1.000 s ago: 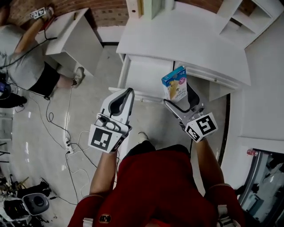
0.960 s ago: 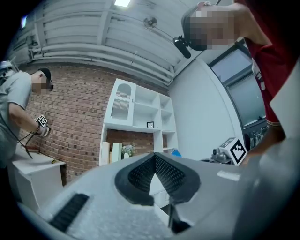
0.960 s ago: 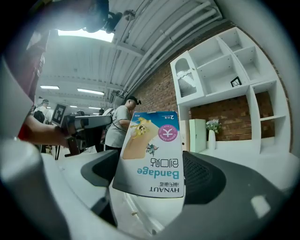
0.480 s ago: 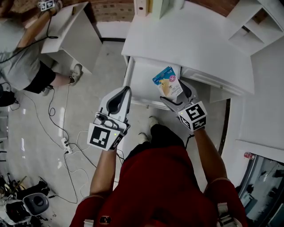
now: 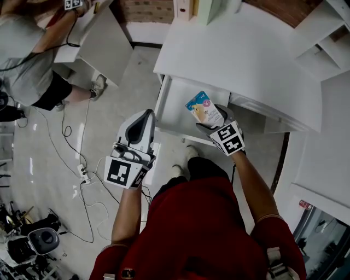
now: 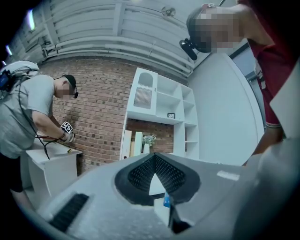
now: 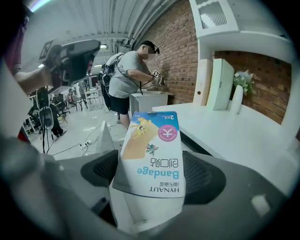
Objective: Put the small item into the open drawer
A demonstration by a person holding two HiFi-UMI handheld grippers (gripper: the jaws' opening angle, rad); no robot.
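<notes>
The small item is a blue and orange bandage box (image 5: pixel 200 107) (image 7: pixel 154 150). My right gripper (image 5: pixel 214 121) (image 7: pixel 152 176) is shut on its lower end and holds it over the right part of the open white drawer (image 5: pixel 176 105), which juts out from under the white desk top (image 5: pixel 240 54). The box stands up between the dark pads (image 7: pixel 204 176). My left gripper (image 5: pixel 146 115) (image 6: pixel 153 158) hangs over the floor just left of the drawer's front corner. It is shut, with its ribbed pads (image 6: pixel 176 173) meeting at the tips and nothing between them.
Another person (image 5: pixel 30 71) bends over a small white desk (image 5: pixel 101 46) at the upper left. Cables and a power strip (image 5: pixel 83 174) lie on the floor to the left. White shelving (image 5: pixel 322 38) stands at the right, and upright panels (image 5: pixel 210 8) at the desk's back.
My right gripper has carried the bandage box left and forward, from the drawer's right edge to over its inside. The left gripper has stayed beside the drawer front.
</notes>
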